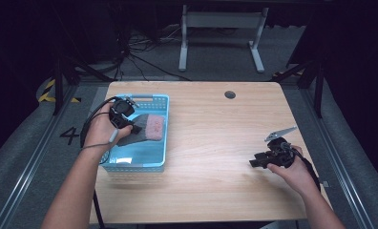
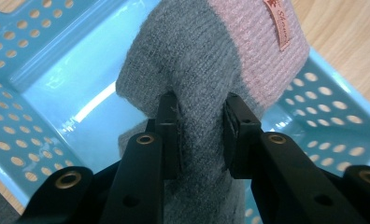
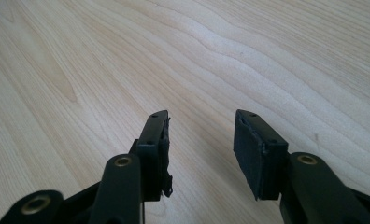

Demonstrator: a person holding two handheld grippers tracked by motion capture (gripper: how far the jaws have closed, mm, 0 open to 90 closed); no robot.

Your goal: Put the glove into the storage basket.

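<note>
A knitted sock point(image 1: 144, 129), grey with a pink cuff, hangs over the light blue perforated basket point(image 1: 161, 101) at the table's left. My left gripper point(image 1: 135, 129) is shut on the sock's grey part; in the left gripper view both pads pinch the grey knit point(image 2: 199, 135), and the pink cuff point(image 2: 262, 51) with a small label lies beyond over the basket wall point(image 2: 323, 112). My right gripper point(image 1: 252, 163) rests low over the bare wood at the table's right, jaws open with nothing between them point(image 3: 201, 116).
The wooden table point(image 1: 215, 143) has a round cable hole point(image 1: 230, 94) near its far edge. A grey plate point(image 1: 280, 132) sticks up from the right gripper. Beyond the table stand a white desk frame point(image 1: 220, 33) and floor cables.
</note>
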